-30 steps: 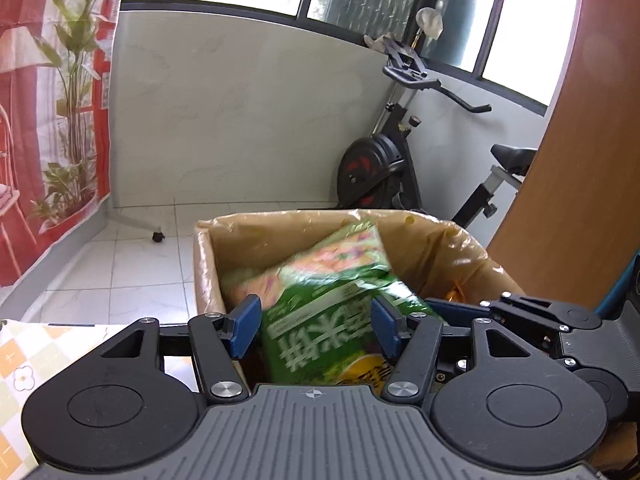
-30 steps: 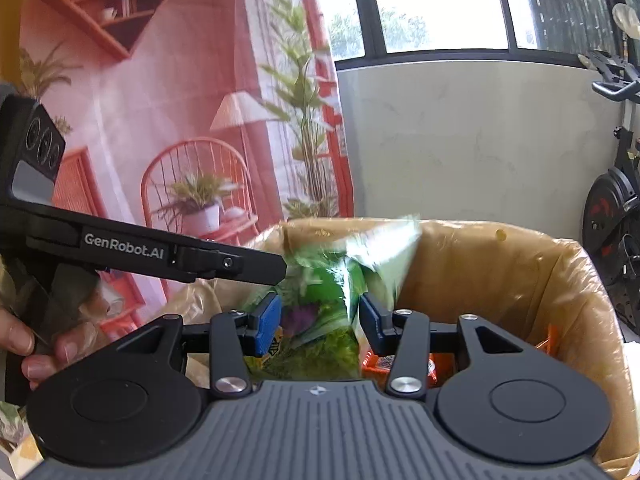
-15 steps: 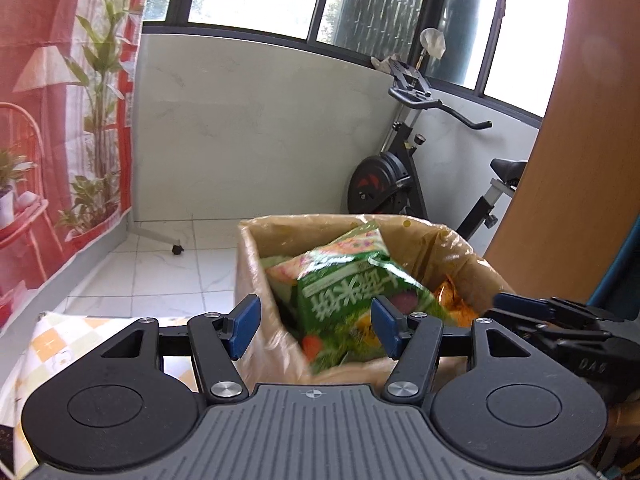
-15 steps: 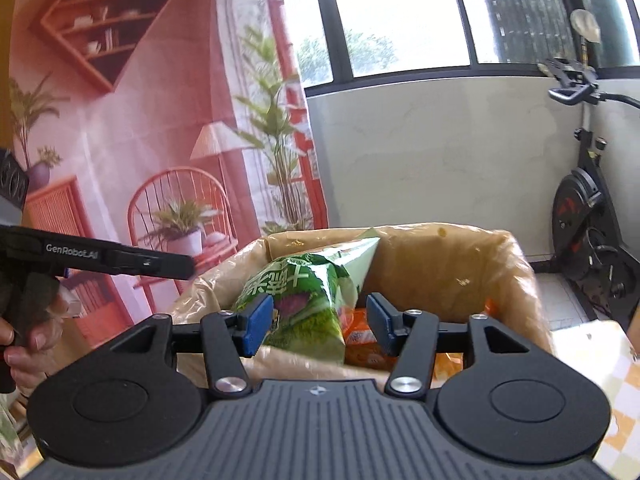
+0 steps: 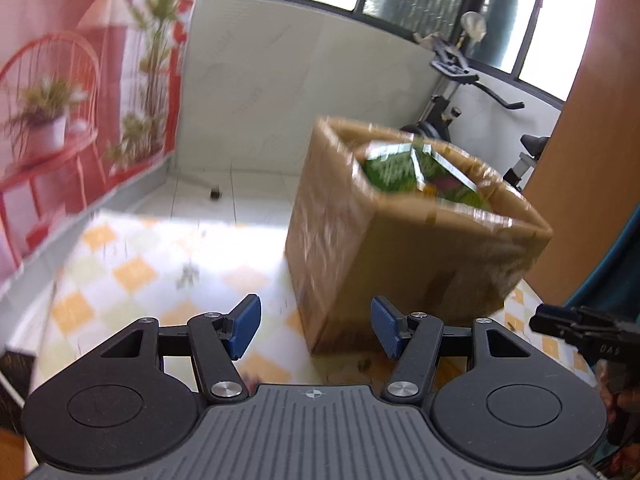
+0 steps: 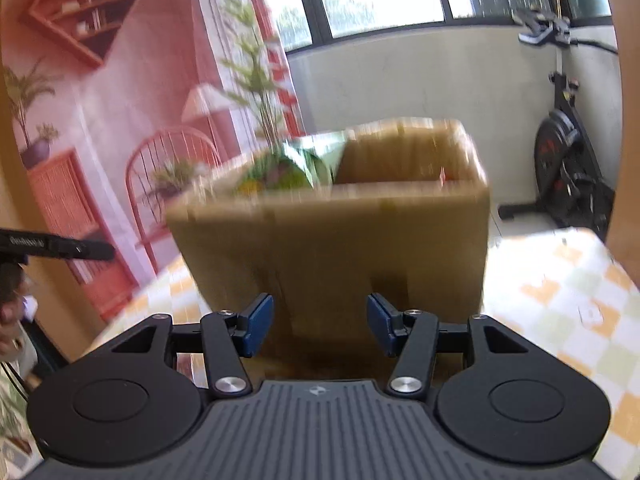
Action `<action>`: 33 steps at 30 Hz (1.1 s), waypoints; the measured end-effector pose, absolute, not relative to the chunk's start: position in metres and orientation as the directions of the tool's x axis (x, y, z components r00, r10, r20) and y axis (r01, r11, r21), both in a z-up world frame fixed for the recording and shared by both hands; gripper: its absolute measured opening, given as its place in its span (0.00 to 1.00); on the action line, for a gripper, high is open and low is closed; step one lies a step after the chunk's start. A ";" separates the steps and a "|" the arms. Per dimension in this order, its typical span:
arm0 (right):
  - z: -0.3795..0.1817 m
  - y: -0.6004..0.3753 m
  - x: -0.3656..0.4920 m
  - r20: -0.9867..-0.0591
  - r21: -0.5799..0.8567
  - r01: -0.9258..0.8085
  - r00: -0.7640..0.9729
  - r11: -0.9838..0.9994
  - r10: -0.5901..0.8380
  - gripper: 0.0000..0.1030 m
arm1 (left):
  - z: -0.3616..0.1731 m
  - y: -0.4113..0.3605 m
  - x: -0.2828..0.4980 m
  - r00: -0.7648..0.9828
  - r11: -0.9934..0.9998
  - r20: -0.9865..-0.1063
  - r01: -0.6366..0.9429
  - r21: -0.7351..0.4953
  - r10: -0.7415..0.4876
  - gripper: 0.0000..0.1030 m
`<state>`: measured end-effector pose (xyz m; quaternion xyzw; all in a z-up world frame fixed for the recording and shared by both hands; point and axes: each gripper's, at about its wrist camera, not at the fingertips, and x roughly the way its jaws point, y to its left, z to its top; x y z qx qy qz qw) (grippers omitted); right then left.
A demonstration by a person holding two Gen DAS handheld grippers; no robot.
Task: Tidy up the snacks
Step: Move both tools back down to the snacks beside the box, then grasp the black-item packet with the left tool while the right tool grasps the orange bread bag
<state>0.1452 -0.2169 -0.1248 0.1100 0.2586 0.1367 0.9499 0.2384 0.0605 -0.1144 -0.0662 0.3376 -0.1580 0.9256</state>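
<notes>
While both views are smeared by motion blur, the left gripper (image 5: 316,332) shows its blue pads spread wide with nothing between them, and the right gripper (image 6: 320,330) stands equally parted and empty. Ahead of each claw, just beyond the fingertips, a brown cardboard box (image 5: 400,248) sits on the checked tablecloth (image 5: 132,272). Green snack bags (image 5: 416,172) poke above the box rim, toward its far-left corner as seen from the right claw. Behind the box, off to the right, stands an exercise bike (image 6: 568,152).
</notes>
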 end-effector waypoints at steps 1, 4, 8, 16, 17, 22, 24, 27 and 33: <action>-0.131 -0.217 0.141 -0.482 0.278 -0.197 0.818 0.940 0.314 0.54 | -0.122 0.061 0.235 0.710 0.939 -0.615 0.241 -0.245 -0.343 0.62; -0.146 -0.218 0.131 -0.544 0.264 -0.192 0.779 0.945 0.310 0.54 | -0.144 0.060 0.227 0.673 0.939 -0.656 0.225 -0.258 -0.342 0.62; -0.164 -0.220 0.120 -0.617 0.247 -0.186 0.727 0.951 0.302 0.61 | -0.164 0.061 0.220 0.647 0.943 -0.687 0.197 -0.267 -0.330 0.62; -0.192 -0.219 0.102 -0.728 0.250 -0.169 0.616 0.953 0.300 0.84 | -0.185 0.051 0.204 0.615 0.940 -0.712 0.194 -0.282 -0.340 0.62; -0.194 -0.219 0.100 -0.740 0.251 -0.167 0.602 0.953 0.300 0.87 | -0.187 0.050 0.202 0.612 0.939 -0.713 0.194 -0.282 -0.341 0.63; -0.208 -0.214 0.091 -0.786 0.235 -0.164 0.547 0.958 0.287 0.93 | -0.192 0.045 0.198 0.600 0.937 -0.721 0.185 -0.295 -0.346 0.66; -0.214 -0.211 0.092 -0.804 0.232 -0.164 0.522 0.959 0.284 1.00 | -0.195 0.043 0.197 0.595 0.938 -0.726 0.180 -0.296 -0.344 0.66; -0.221 -0.203 0.094 -0.823 0.201 -0.179 0.502 0.963 0.265 1.00 | -0.198 0.042 0.197 0.589 0.939 -0.733 0.172 -0.298 -0.341 0.66; -0.230 -0.197 0.098 -0.827 0.176 -0.166 0.510 0.970 0.237 0.88 | -0.200 0.044 0.198 0.584 0.939 -0.738 0.158 -0.305 -0.338 0.67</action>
